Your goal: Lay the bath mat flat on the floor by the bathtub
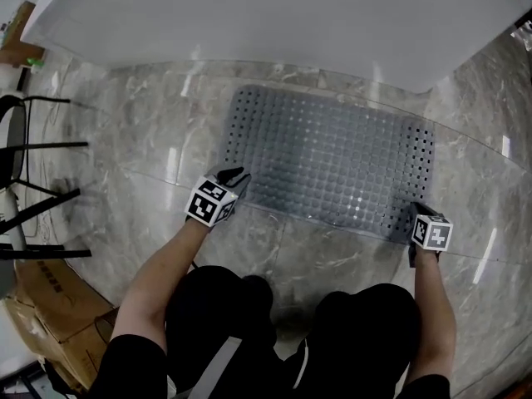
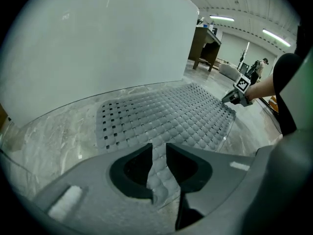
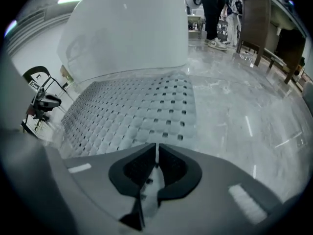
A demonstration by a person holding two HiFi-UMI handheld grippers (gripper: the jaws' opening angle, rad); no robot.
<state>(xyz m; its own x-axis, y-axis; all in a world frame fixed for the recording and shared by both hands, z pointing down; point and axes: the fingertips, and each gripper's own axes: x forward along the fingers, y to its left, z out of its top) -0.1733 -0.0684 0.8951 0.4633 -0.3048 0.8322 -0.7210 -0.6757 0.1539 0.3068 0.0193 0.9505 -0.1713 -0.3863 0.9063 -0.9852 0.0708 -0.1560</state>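
The grey perforated bath mat (image 1: 332, 160) lies spread flat on the marble floor in front of the white bathtub (image 1: 274, 15). My left gripper (image 1: 235, 175) is at the mat's near left corner. Its jaws stand apart in the left gripper view (image 2: 157, 153), and the mat (image 2: 166, 114) edge shows in the gap without being pinched. At the near right corner, my right gripper (image 1: 413, 210) has its jaws (image 3: 156, 153) closed on a thin edge of the mat (image 3: 132, 114). The tub wall (image 2: 98, 48) rises just behind the mat.
A black-framed chair (image 1: 25, 165) and cardboard boxes (image 1: 50, 306) stand to the left. The person's knees (image 1: 249, 306) are just behind the mat's near edge. A wooden desk (image 2: 203, 45) and people's legs (image 3: 215, 13) are farther off in the room.
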